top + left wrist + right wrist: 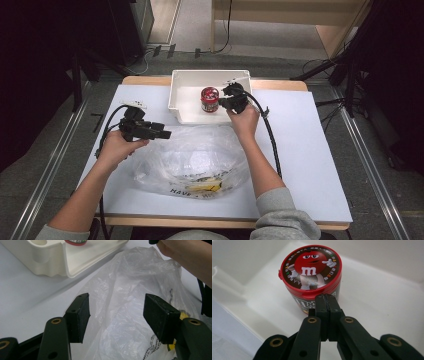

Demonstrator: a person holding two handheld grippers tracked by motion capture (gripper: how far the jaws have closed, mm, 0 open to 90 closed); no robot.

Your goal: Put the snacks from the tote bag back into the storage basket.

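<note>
Presently, my right gripper (pixel 327 298) stands with its two black jaws pressed flat together, nothing between them, the tips just at the near edge of the small round candy tub with the red lid and cartoon face (pixel 310 281). That tub sits upright on the floor of the white plastic bin (pixel 177 95), which rests at the far side of the white table (pixel 310 165). Judged from the right gripper view, the tub is just ahead of and slightly left of the closed tips; whether they touch its rim I cannot tell. If the step in hand is nudging or seating the tub, I should push low on its wall, not on the lid lip, so that it slides without tipping, and keep the wrist level with the bin floor. If the tub is to be lifted instead, the jaws must first spread wider than the lid.

My left gripper (pixel 116 315) is wide open, holding nothing, poised over the crumpled clear plastic bag with printed lettering (pixel 192 160), which lies near the table's front edge, well apart from the tub.
</note>
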